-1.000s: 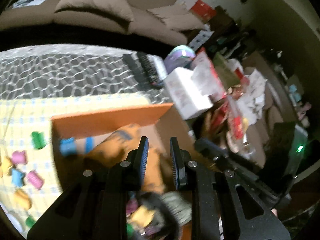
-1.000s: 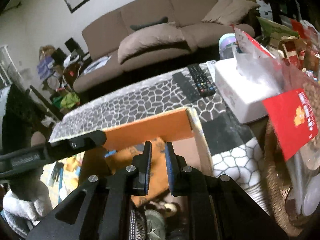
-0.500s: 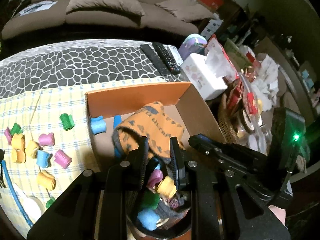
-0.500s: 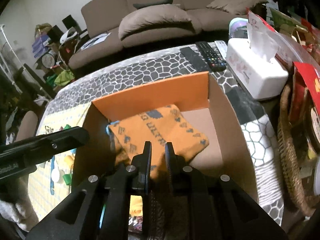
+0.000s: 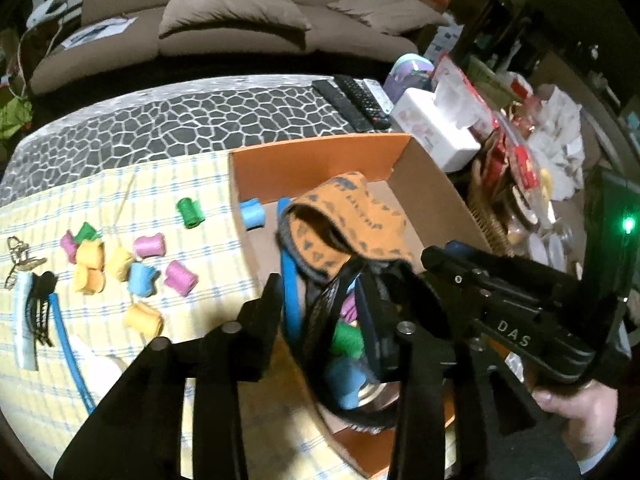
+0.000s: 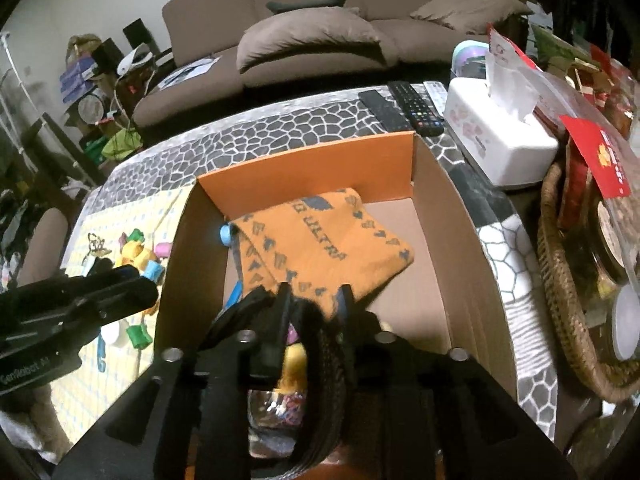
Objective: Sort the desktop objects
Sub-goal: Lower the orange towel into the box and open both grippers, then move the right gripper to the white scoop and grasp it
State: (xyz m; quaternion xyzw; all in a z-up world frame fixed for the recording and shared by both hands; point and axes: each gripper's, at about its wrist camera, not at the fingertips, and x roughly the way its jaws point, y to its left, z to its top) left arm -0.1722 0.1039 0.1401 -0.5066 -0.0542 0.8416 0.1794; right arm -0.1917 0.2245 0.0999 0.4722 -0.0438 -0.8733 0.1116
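Both tongs have just been opening. My left tongs (image 5: 320, 292) were nearly shut a second ago and now stand apart around the dark rim of a bowl (image 5: 320, 312). My right tongs (image 6: 314, 294) were fully shut and now gape the same way over that bowl's rim (image 6: 328, 360). Whether any pad touches the rim I cannot tell, so I judge both open, with the rim between the fingers. Since a second ago the box (image 5: 320, 160) has also slid further away in both views, showing more of its inside.

The bowl sits at the near end of the box on the table and holds small coloured spools. One green spool (image 5: 346, 338) shows clearly. More spools (image 5: 140, 276) lie loose on the yellow cloth (image 5: 160, 200) to the left of the box. An orange sock (image 6: 320, 248) lies inside the box behind the bowl.

I judge the spools light, small and apt to roll, so each is best pinched across its narrow waist. The sock is soft and limp, so any fold will do.

Only the left view shows the loose spools spread out, plus hair clips (image 5: 40, 308). The right view hides most of them behind the box wall, but shows the sock's flat top and the box's bare floor.
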